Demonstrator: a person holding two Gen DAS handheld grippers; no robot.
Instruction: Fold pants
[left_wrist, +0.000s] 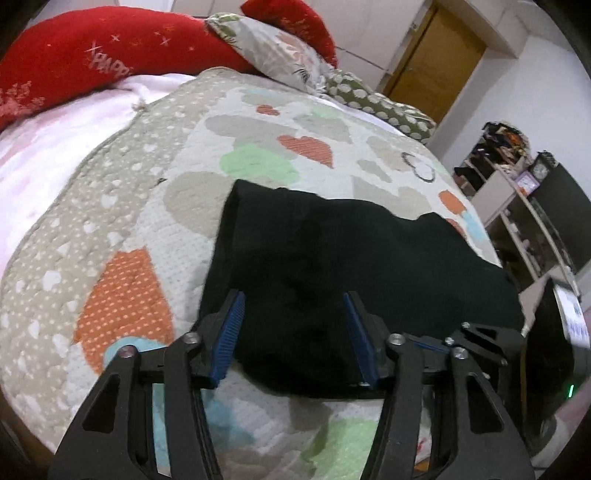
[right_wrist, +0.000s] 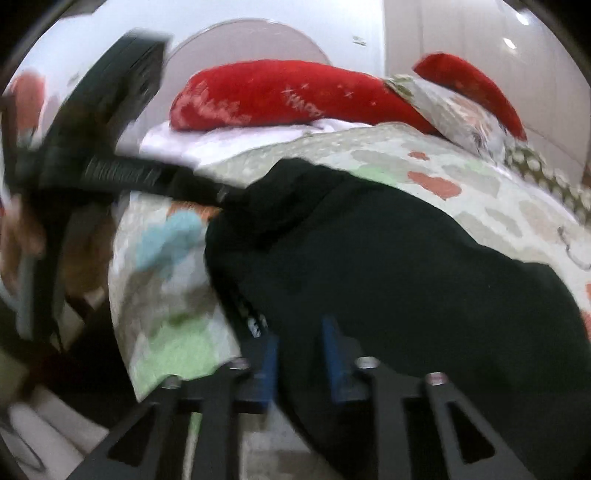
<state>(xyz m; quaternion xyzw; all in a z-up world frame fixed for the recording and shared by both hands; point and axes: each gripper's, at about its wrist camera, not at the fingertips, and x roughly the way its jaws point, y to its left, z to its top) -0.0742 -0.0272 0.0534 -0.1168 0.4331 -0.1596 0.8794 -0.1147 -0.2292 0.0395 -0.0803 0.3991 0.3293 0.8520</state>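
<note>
Folded over, the black pants (left_wrist: 332, 266) lie on the bed's heart-patterned quilt (left_wrist: 155, 229). Left tongs (left_wrist: 293, 334) stand apart above the near edge, pinching nothing; right tongs (right_wrist: 299, 354) are clamped on black cloth.

Your bed (left_wrist: 55, 177): covered by a quilt (left_wrist: 155, 229) printed with orange, green and grey hearts. Lying on it you have black pants (left_wrist: 332, 258), folded, near the front edge; red pillows (left_wrist: 92, 55) and a floral pillow (left_wrist: 273, 51) at the head.
</note>
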